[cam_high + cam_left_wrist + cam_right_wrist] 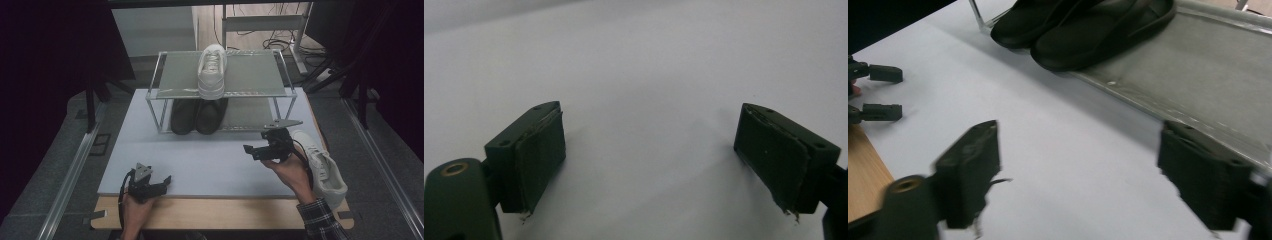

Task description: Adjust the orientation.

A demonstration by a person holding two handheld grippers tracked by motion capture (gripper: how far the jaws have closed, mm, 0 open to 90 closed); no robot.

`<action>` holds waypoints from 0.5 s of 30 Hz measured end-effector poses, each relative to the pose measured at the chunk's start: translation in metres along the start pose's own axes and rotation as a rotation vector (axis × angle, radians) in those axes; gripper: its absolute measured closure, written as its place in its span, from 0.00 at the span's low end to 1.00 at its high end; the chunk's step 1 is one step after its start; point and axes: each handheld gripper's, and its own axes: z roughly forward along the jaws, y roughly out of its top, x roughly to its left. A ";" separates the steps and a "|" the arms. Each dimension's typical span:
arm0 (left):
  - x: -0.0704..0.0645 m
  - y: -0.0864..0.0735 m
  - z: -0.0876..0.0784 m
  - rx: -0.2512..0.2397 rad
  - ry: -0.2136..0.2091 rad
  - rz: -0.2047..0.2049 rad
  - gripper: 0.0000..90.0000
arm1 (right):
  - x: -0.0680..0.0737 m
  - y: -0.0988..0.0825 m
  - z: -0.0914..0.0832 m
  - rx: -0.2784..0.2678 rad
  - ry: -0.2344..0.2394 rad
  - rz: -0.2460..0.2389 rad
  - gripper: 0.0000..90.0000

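looks like a shoe-sorting job: 1 white shoe (212, 70) already sits on the rack's (165, 95) top shelf, toe toward the person, and its mate, the loose shoe (322, 167), lies on the table (200, 160) at the right edge, just beside the right claw (248, 149). my guess is that one's headed up next to its partner, which is why half the top shelf is left free. black shoes (197, 116) take the bottom shelf as a pair. right claw is spread with nothing in it, pointing left across the table. left claw (167, 179) is parked near the front edge, also spread and empty. high view gives both white shoes; the right gripper view instead gets the black shoes (1083, 25) up close plus the left claw's tips (885, 92), and the left gripper view is bare table (649, 75) between wide-apart jaws.
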 end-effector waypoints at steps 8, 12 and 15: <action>0.000 0.000 0.000 -0.003 0.000 -0.004 0.14 | -0.005 -0.008 -0.017 0.047 -0.035 -0.024 0.53; 0.000 0.000 0.000 -0.003 0.000 -0.004 0.14 | -0.012 -0.011 -0.026 0.051 -0.051 -0.012 0.69; 0.000 0.000 0.000 -0.003 0.000 -0.007 0.14 | -0.019 -0.013 -0.033 0.054 -0.047 0.011 0.81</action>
